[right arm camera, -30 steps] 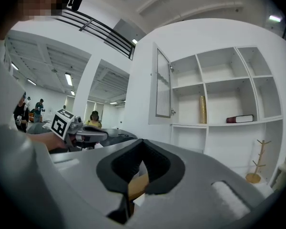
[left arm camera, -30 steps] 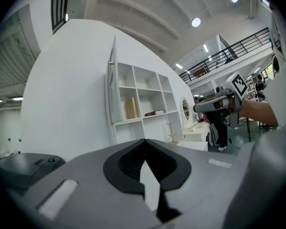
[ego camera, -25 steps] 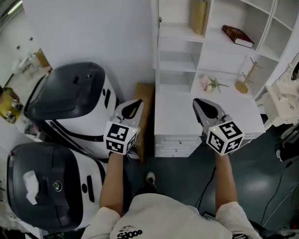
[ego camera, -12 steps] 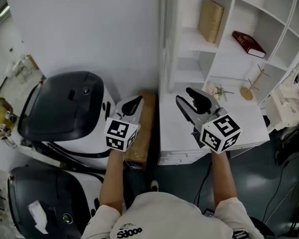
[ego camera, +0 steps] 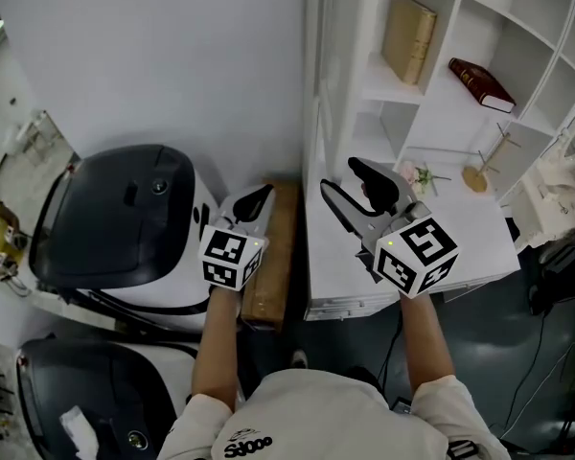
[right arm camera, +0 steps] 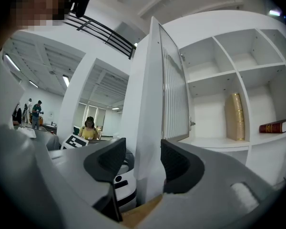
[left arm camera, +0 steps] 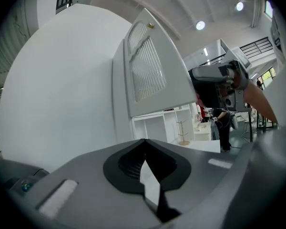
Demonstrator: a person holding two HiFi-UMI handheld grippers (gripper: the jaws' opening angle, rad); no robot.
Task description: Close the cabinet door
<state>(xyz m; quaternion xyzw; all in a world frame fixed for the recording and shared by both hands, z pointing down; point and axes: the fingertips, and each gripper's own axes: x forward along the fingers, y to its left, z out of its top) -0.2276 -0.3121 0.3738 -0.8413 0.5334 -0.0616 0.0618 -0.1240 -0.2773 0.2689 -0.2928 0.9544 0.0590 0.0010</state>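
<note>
The white cabinet door (ego camera: 314,75) stands open, edge-on to me in the head view, swung out from the shelf unit (ego camera: 441,113). The left gripper view shows its outer face (left arm camera: 152,70) with a ribbed panel and a small knob. In the right gripper view its inner ribbed face (right arm camera: 174,87) rises just beyond the jaws. My right gripper (ego camera: 348,185) (right arm camera: 138,163) is opening; the door's edge lines up with the gap farther off and the pads touch nothing. My left gripper (ego camera: 258,199) (left arm camera: 144,143) is shut and empty, left of the door.
Two white machines with dark lids (ego camera: 115,218) (ego camera: 86,391) stand at the left, a brown box (ego camera: 273,257) beside the cabinet's base. The shelves hold a tan book (ego camera: 409,38), a red book (ego camera: 481,84), flowers (ego camera: 412,175) and a wooden stand (ego camera: 484,166). People stand far off.
Both grippers have moved closer to the open door. The right gripper's jaws, shut a second ago, have spread wide and it has risen a little.
</note>
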